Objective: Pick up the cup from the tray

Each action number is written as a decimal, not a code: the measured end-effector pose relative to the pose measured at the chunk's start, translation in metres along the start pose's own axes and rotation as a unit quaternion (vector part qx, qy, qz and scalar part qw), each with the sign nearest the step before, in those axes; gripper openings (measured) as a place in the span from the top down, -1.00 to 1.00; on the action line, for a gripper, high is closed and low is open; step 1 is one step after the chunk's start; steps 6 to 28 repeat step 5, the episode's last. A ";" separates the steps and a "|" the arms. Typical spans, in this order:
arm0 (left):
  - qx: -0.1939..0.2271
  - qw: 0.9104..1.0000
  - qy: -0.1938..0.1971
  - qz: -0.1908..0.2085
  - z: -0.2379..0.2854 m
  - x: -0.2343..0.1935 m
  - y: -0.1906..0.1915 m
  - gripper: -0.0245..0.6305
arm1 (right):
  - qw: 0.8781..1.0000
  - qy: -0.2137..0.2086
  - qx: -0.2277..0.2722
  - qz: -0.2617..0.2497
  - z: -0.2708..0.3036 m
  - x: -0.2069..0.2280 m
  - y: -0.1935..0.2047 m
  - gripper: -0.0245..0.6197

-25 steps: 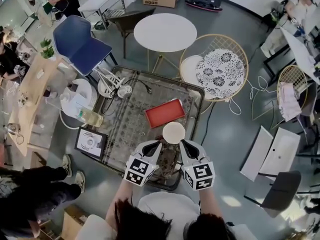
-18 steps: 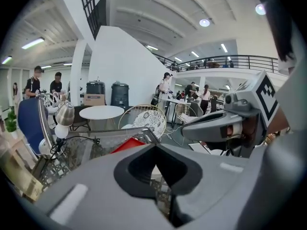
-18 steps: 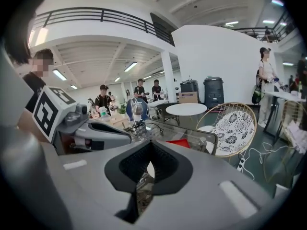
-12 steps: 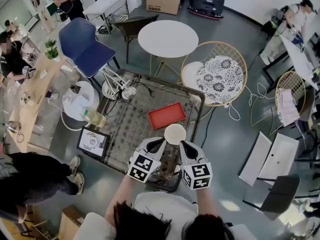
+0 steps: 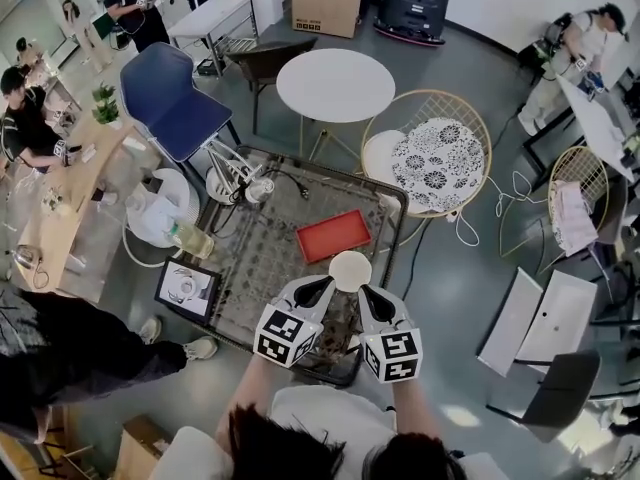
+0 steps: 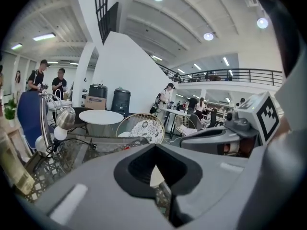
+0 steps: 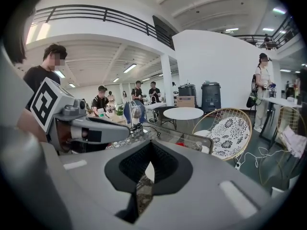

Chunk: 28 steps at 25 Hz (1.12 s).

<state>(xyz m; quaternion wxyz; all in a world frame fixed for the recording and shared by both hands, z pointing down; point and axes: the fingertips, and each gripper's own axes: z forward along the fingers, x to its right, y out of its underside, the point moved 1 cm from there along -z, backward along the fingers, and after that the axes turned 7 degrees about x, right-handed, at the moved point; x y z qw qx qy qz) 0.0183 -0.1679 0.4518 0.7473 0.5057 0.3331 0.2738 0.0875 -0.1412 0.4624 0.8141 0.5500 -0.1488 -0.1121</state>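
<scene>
glass table [image 5: 258,268]: red tray [image 5: 334,235], desk lamp [image 5: 245,180]

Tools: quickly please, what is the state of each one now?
Left tool: closed; cup at its tip, grip unclear.
Right tool: closed; same cup at its tip, grip unclear.

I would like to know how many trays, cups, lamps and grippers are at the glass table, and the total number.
red tray: 1
white cup: 1
desk lamp: 1
grippers: 2, the left gripper and the right gripper
Total: 5
</scene>
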 end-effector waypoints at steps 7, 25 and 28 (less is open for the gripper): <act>-0.013 1.000 0.003 0.024 -0.004 0.009 0.006 0.90 | 1.000 -0.006 0.012 0.004 -0.004 -0.003 -0.006 0.85; -0.013 1.000 0.003 0.024 -0.004 0.009 0.006 0.90 | 1.000 -0.006 0.012 0.004 -0.004 -0.003 -0.006 0.85; -0.013 1.000 0.003 0.024 -0.004 0.009 0.006 0.90 | 1.000 -0.006 0.012 0.004 -0.004 -0.003 -0.006 0.85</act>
